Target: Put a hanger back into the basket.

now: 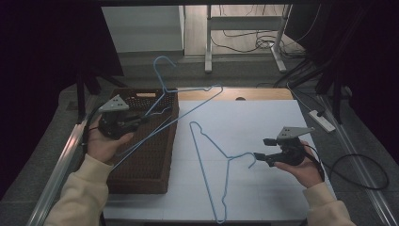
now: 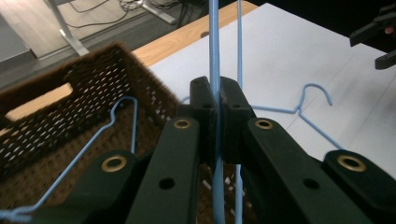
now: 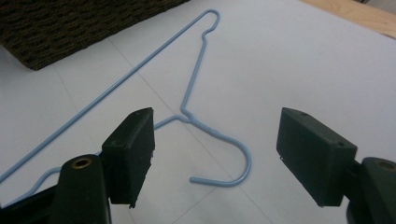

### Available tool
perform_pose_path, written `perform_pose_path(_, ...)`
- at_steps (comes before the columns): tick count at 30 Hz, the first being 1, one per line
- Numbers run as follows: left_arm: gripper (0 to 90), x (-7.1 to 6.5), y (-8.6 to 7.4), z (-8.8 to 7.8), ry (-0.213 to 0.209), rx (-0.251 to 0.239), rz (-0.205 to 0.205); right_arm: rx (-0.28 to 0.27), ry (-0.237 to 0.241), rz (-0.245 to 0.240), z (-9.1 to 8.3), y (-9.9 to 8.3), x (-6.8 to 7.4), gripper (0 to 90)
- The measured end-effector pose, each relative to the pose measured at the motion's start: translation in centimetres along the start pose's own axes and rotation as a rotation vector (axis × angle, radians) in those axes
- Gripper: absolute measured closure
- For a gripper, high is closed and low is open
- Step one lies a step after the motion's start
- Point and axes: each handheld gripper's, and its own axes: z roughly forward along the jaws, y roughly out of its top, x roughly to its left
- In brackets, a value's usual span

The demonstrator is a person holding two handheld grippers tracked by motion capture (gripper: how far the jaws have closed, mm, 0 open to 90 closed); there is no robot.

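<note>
Hangers, blue wire, two on show. Your left gripper (image 1: 136, 120) holds the first hanger (image 1: 188, 106), its jaws closed tight on the wire; in the left gripper view the wire (image 2: 214, 56) runs straight up between the two pressed pads. You carry this hanger in the air over the brown woven basket (image 1: 155, 165), its hook (image 1: 162, 63) pointing up and away from you, its long shoulder reaching out to your right above the white sheet (image 1: 263, 122).

Second hanger (image 1: 214, 160): it lies flat on the white sheet, between the basket and your right gripper (image 1: 258, 157). Its hook (image 1: 248, 157) points towards that gripper, its long bar runs back towards the near edge of the table. In the right gripper view the hook (image 3: 233, 163) lies on the sheet between and beyond the two jaws, touching neither.

Your right gripper: jaws spread wide, nothing between the pads, held low over the sheet just beside the hook of the lying hanger.

Basket: brown, woven, with a handle slot (image 2: 39, 105) in its wall, standing at the left of the table, partly on the white sheet. In the left gripper view a further length of blue wire (image 2: 93, 135) shows against its inside; whether that belongs to the held hanger you cannot tell.

Table: wooden edge (image 1: 235, 94) showing behind the sheet.
</note>
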Motion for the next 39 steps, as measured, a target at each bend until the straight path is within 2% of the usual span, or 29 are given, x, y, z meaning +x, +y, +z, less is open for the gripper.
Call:
perform_pose_path(5,86.2,0.6,-1.2,-0.9,0.021,-0.008,-0.019,0.023,0.014,-0.007,0.5,-0.3,0.2,28.6)
perform_pose_path(7,86.2,0.9,-2.0,-1.4,0.042,-0.006,-0.02,0.029,0.016,-0.009,0.7,-0.4,0.3,28.3)
perform_pose_path(13,86.2,1.8,-3.6,-2.6,0.073,-0.004,-0.038,0.039,0.023,0.011,1.0,-1.0,0.3,27.0)
perform_pose_path(18,86.2,2.7,-5.3,-3.5,0.116,-0.007,-0.075,0.023,0.018,0.04,0.9,-1.6,0.2,26.8)
perform_pose_path(27,86.2,3.8,-7.1,-4.4,0.165,-0.011,-0.122,0.01,0.015,0.06,0.6,-2.1,0.1,26.5)
perform_pose_path(39,86.2,4.4,-8.4,-4.5,0.21,0.007,-0.146,0.001,0.005,0.069,0.4,-2.5,0.1,26.5)
